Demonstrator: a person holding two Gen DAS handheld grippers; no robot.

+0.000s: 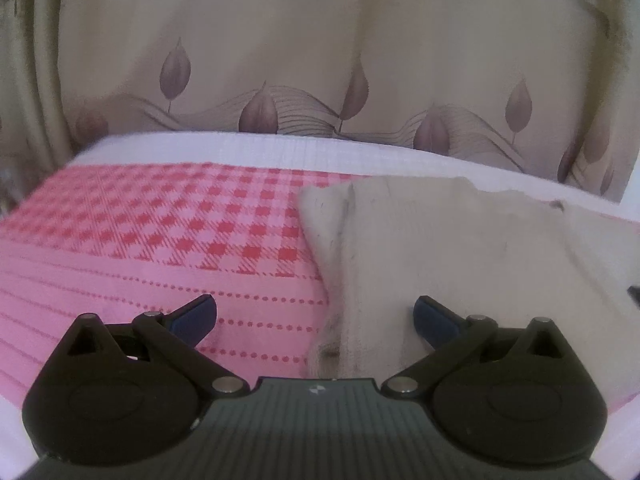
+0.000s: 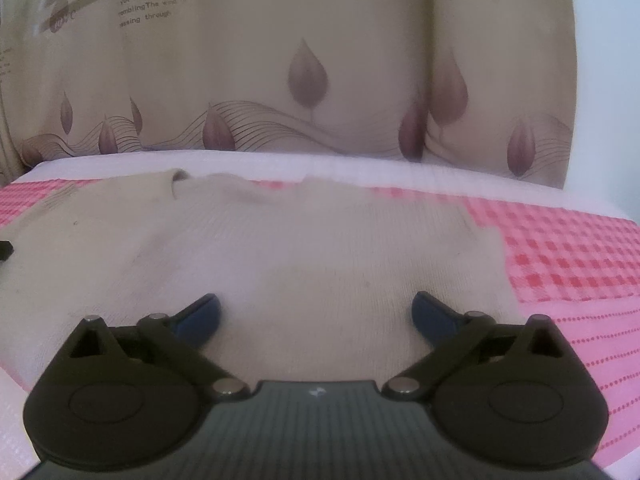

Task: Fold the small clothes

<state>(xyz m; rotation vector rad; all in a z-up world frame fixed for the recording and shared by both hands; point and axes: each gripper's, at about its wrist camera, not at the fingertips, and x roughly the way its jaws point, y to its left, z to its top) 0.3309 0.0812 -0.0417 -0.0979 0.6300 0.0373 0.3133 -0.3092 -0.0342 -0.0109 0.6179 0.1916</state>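
Both grippers hover low over the pink cloth-covered surface (image 1: 140, 240) — checked red and pink in its far part, dotted stripes nearer. The left gripper (image 1: 315, 316) has its blue-tipped fingers (image 1: 196, 318) spread wide, gripping nothing, right at the left edge of the cream knitted garment (image 1: 440, 248). The right gripper (image 2: 316, 314) stands equally wide over the garment's middle, empty. Behind hangs a beige leaf-patterned curtain (image 2: 312, 72).

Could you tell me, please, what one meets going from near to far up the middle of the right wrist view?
right gripper → cream garment → pink checked cloth → white edge strip → leaf-patterned curtain
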